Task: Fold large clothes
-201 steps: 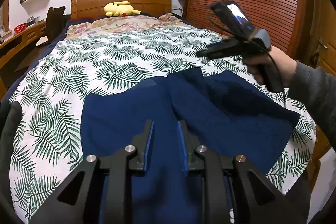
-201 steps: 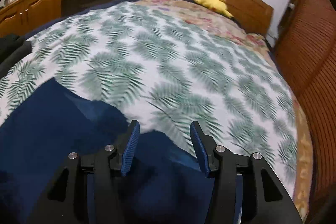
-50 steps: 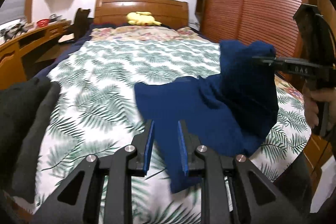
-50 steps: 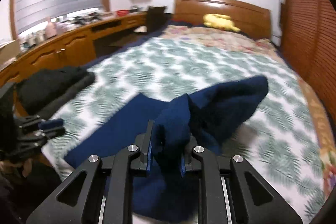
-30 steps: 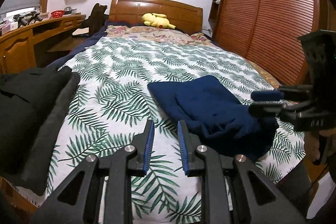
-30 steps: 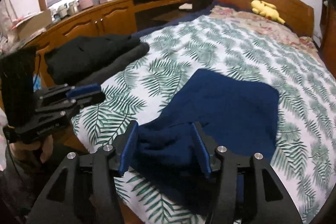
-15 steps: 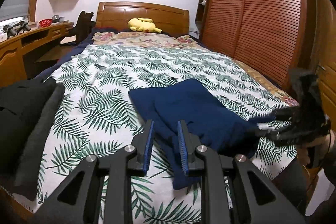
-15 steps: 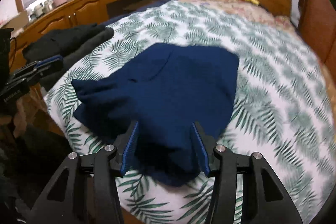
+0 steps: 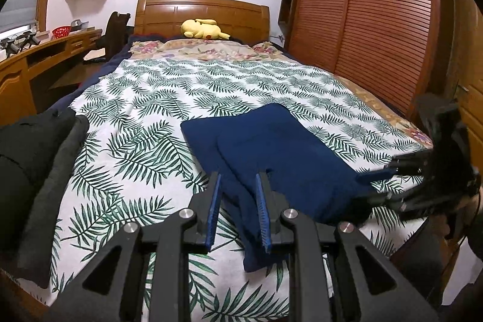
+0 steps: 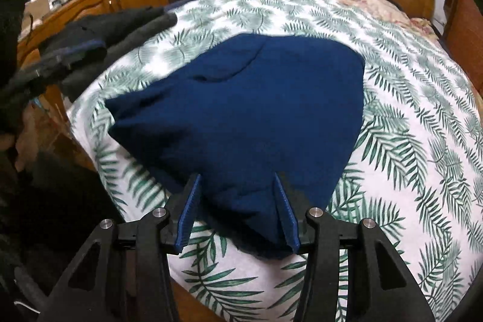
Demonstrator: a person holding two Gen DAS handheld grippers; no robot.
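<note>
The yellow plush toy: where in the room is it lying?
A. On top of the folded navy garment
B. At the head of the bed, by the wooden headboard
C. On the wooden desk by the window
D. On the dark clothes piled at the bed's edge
B: the yellow plush toy lies at the far end of the bed, just in front of the wooden headboard, far from the navy garment.

garment (image 9: 271, 147) on bed (image 9: 169, 86), plush (image 9: 203, 29) by headboard (image 9: 202, 11)

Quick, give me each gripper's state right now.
Left gripper: jaws narrowly apart, gripping nothing; the garment lies beyond them.
Right gripper: open, jaws astride the garment's near corner, not pinching it.
</note>
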